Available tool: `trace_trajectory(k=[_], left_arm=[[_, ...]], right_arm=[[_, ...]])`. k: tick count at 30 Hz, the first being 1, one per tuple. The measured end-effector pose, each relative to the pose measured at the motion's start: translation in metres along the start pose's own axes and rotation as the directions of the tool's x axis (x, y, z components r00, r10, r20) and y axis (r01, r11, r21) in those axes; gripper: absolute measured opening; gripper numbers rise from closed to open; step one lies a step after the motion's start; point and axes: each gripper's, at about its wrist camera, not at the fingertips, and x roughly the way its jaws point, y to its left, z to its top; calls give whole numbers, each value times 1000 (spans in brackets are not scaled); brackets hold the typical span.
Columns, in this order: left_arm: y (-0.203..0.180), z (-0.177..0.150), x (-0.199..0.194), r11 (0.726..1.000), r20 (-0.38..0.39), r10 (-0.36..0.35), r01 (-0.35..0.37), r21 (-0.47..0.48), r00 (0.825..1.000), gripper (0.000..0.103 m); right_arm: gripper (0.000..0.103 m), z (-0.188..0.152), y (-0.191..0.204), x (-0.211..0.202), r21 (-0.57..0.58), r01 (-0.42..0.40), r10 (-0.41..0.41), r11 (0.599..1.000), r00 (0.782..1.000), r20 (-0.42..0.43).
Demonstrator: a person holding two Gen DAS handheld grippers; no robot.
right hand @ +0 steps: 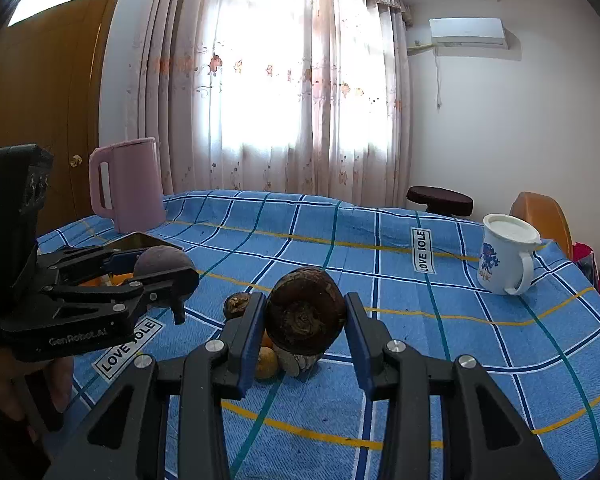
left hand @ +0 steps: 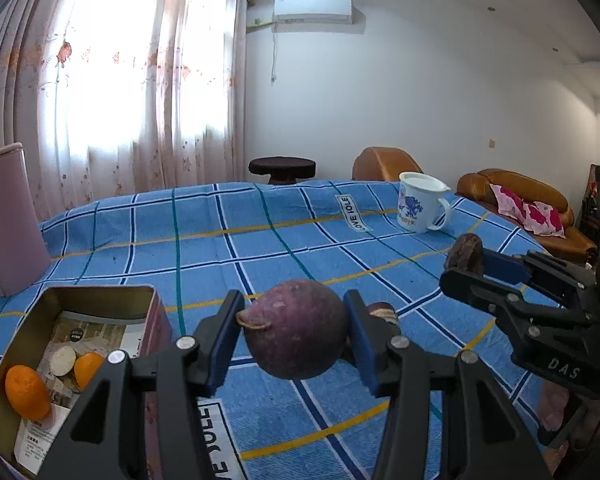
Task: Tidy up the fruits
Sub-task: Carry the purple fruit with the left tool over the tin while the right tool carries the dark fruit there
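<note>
My left gripper (left hand: 296,332) is shut on a round purple fruit (left hand: 298,330) and holds it above the blue checked cloth, just right of an open metal tin (left hand: 100,294). The tin holds two oranges (left hand: 26,390) and a pale cut piece (left hand: 63,360). My right gripper (right hand: 306,330) is shut on a dark brown round fruit (right hand: 306,312), lifted over the cloth; it shows at the right of the left wrist view (left hand: 466,258). Under it lie an orange (right hand: 266,362), a cut pale piece (right hand: 300,362) and a small brown fruit (right hand: 237,305). The left gripper also shows in the right wrist view (right hand: 168,268).
A pink kettle (right hand: 130,184) stands at the table's far left corner. A white mug (right hand: 506,254) stands at the far right. The blue checked cloth (left hand: 260,248) covers the table. A dark stool (left hand: 282,168) and brown sofa (left hand: 516,192) stand beyond it.
</note>
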Motion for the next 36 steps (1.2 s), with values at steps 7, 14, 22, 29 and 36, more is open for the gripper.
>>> trace_trajectory(k=[7,14,22,29,36], left_arm=[[0,0,-4,1000,24,12,-12,0,1000,53],[-1,-2,-12,1000,50,26,-26,4,998,53],[9,-6,-21,999,58,29,-28,-22,998,53],[34,-10,-32,996,47,61,-58,-70,997,53],[71,-14,-51,986,40,121,-116,-119,992,53]], right_arm=[[41,1,1,-4,-3,1,-1,1000,1000,18],[41,0,9,-11,-36,23,-21,999,998,52],[41,1,24,-9,-71,15,-12,997,999,46],[41,10,47,7,-79,-59,61,995,998,19],[41,25,81,24,-109,-147,149,983,989,8]])
